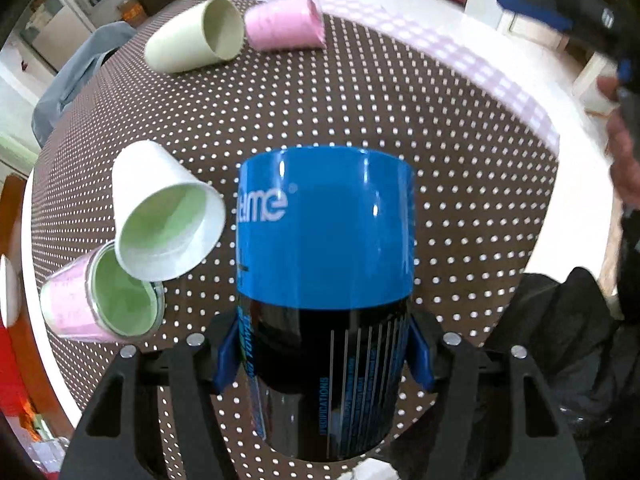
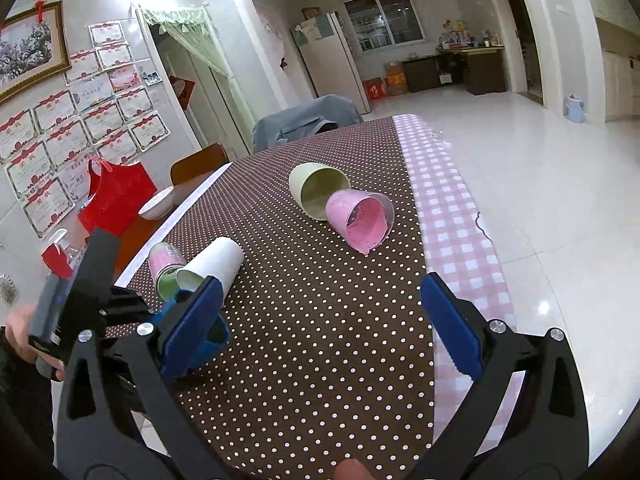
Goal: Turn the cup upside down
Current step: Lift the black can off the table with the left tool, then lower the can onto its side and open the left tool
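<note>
My left gripper is shut on a blue and black cup, its blue pads pressed on both sides of the black lower part. The cup's blue end points away from the camera, over the dotted brown tablecloth. In the right wrist view a bit of the blue cup shows behind my left finger. My right gripper is open and empty above the table, and it shows blurred at the top right of the left wrist view.
Several cups lie on their sides: a white cup and a pink cup with green inside at the left, a pale green cup and a pink cup at the far end. A pink checked cloth covers the right edge.
</note>
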